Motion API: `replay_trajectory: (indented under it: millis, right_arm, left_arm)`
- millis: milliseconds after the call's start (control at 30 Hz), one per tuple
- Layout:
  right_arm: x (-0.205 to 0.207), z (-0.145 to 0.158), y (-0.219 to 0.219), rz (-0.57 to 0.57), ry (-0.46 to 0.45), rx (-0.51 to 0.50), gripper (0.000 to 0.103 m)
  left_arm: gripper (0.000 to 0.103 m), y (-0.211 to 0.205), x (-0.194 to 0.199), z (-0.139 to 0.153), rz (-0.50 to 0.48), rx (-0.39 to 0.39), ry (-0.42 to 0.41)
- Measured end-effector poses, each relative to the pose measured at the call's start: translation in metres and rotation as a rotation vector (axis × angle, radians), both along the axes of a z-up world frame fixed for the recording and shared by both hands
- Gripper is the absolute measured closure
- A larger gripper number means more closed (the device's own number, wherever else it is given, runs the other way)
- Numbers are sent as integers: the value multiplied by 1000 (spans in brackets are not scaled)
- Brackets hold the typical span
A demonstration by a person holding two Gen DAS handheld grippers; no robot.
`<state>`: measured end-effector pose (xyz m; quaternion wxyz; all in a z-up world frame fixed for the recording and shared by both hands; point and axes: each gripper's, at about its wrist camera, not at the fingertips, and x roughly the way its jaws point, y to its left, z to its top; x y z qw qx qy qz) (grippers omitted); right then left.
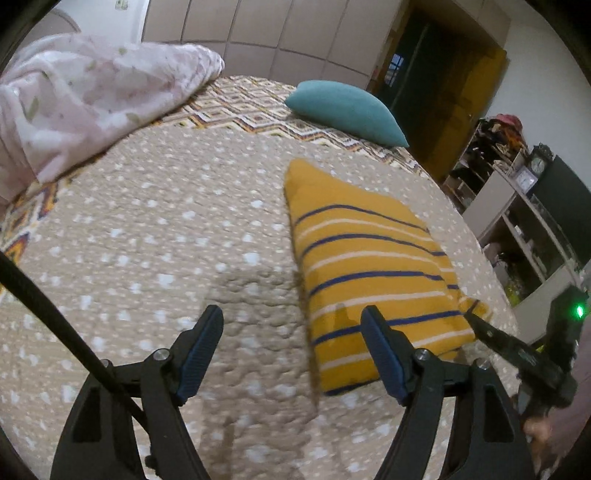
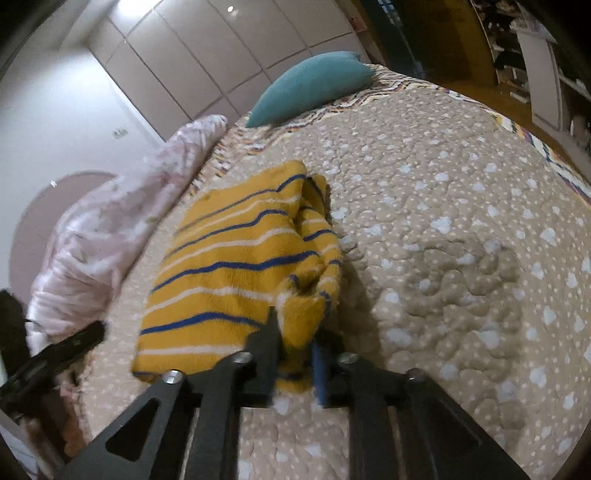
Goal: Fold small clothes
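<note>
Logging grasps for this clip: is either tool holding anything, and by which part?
The right tool pinches the striped yellow garment at its near bunched corner. The left tool is open, holding nothing.

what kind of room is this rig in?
Most likely a home bedroom: a bed with a quilted dotted bedspread, a teal pillow and rumpled floral duvet, with wardrobe doors behind.

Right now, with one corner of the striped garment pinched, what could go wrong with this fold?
1. The right hand-held gripper holds only a bunched corner of the yellow striped garment; the fabric may slip out or fold unevenly.
2. The left hand-held gripper is open and holds nothing, so the garment's far side is unanchored and may drag across the quilted bedspread rather than fold.
</note>
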<state>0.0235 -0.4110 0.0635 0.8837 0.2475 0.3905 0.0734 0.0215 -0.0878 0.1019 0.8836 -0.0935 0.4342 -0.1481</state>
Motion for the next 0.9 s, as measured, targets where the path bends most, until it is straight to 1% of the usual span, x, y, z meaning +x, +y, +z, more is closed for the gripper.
replay_trajectory:
  millis: [33,67,100,133,200,267,333,433,467,500,533,567,600,633,667,700,767,833,867,900]
  right_arm:
    - [-3,3,-5,3,-16,25,59]
    - [-8,6,-10,10,-41,54,38]
    - [-12,10,-16,21,-70,76,26]
    - [-13,12,-19,22,-82,76,24]
    - [-11,14,-22,18,-78,53,23]
    - [1,10,-25,20,-54,60,23]
    - [16,2,-26,24,-26,97,23]
    - [44,-20,-15,46,41,160,23]
    - [54,-30,-10,46,65,182,24]
    - [60,-36,-7,35,71,200,25]
    - [63,-39,-3,15,56,216,28]
    - [67,-40,1,16,56,239,46]
    - [72,-42,4,36,73,282,54]
    - [74,-43,5,48,89,315,56]
    - [72,-38,8,61,84,312,62]
    - [69,-33,11,81,74,303,65]
    - [56,-22,17,132,47,300,65]
    - [38,-18,28,172,32,272,65]
    - [29,-19,34,183,33,241,62]
    - [20,-22,40,185,39,187,55]
  left_arm:
    - [22,0,4,-2,2,-24,9]
    - [18,1,10,-4,6,-54,16]
    - [15,3,16,-7,7,-83,22]
    - [14,5,23,-12,5,-117,33]
    - [13,7,38,-22,-4,-167,72]
    - [13,3,51,-36,-35,-209,126]
    - [13,-9,58,-50,-95,-243,179]
    - [13,-33,63,-63,-184,-295,239]
    - [13,-42,63,-69,-205,-301,265]
    - [13,-50,63,-72,-210,-289,276]
    - [17,-56,63,-73,-208,-255,272]
    - [36,-63,61,-68,-215,-199,256]
    - [48,-64,60,-62,-216,-170,245]
    - [54,-63,57,-57,-215,-168,235]
    - [63,-59,52,-48,-215,-167,221]
    - [65,-55,46,-40,-215,-164,208]
    - [65,-42,28,-27,-215,-171,186]
    - [63,-30,9,-27,-215,-180,197]
    - [58,-27,4,-32,-207,-172,215]
    - [49,-25,-2,-42,-185,-142,244]
